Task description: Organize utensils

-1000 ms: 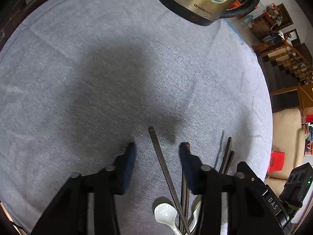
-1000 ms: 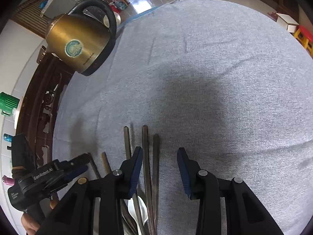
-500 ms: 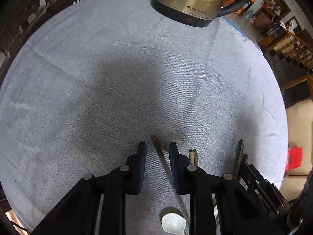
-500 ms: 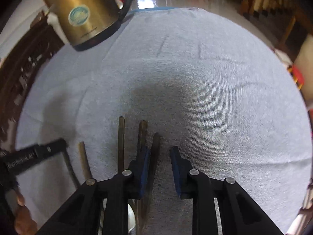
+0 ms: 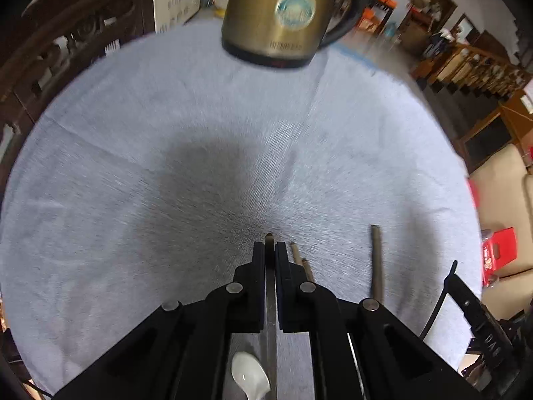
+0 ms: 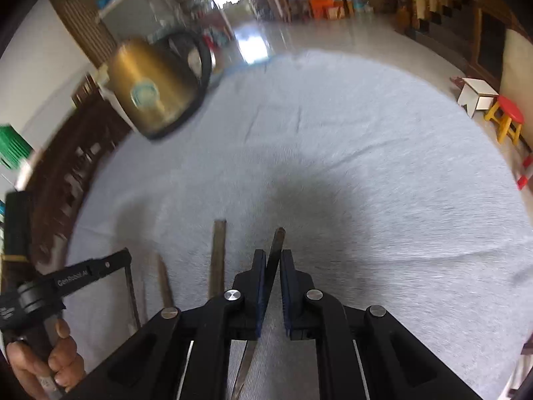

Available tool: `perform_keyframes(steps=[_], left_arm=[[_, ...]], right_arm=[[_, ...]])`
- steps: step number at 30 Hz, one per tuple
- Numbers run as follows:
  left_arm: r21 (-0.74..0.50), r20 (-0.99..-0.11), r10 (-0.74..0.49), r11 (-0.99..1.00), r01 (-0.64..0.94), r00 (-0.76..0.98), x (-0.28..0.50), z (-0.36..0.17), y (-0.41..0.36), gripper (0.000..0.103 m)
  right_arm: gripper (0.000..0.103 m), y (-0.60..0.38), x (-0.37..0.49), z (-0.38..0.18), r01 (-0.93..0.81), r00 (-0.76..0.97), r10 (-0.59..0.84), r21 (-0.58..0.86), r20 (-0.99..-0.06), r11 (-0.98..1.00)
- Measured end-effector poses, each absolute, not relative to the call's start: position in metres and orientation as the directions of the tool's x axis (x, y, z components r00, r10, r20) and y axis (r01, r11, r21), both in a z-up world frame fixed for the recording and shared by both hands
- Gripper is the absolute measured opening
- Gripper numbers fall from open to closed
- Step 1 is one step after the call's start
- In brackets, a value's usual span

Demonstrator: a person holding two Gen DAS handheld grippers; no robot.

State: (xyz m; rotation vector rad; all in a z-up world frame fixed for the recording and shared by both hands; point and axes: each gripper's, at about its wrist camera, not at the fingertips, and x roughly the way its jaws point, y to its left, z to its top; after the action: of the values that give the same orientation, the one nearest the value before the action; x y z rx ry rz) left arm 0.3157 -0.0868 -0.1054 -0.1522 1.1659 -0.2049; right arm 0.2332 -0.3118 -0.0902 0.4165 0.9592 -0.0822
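Note:
In the left wrist view my left gripper [image 5: 269,250] is shut on a dark chopstick [image 5: 269,240] whose tip pokes out just past the fingertips. A white spoon [image 5: 250,380] lies under the gripper. Other chopsticks [image 5: 376,260] lie to the right on the cloth. In the right wrist view my right gripper [image 6: 273,260] is shut on another dark chopstick [image 6: 278,238], held slightly tilted. More chopsticks [image 6: 218,253] lie to its left. The left gripper's body [image 6: 76,273] shows at the far left, held by a hand.
A round table under a grey cloth [image 5: 166,133] carries a brass-coloured electric kettle [image 5: 283,16] at the far edge; it also shows in the right wrist view [image 6: 156,90]. Carved wooden chairs stand at the left, a sofa and stools at the right.
Both grippers have closed from open onto a chopstick each. Both views have tilted up and pulled back, and the frames are motion-blurred.

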Motion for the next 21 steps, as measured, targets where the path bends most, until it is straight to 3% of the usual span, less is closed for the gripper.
perform_keyframes(steps=[8,21], left_arm=[[-0.253,-0.745,-0.321,0.947,0.197,0.585,0.234,-0.018,-0.055,0.005],[-0.226,-0.469,-0.358,0.932,0.282,0.807,0.091,0.068,-0.016,0.005]], right_arm=[[0.009,-0.301,0.148,-0.023,0.194,0.769,0.076,0.346,-0.634,0.918],[0.007,-0.226,0.010,0.062,0.168,0.947,-0.095,0.221,-0.305,0.961]])
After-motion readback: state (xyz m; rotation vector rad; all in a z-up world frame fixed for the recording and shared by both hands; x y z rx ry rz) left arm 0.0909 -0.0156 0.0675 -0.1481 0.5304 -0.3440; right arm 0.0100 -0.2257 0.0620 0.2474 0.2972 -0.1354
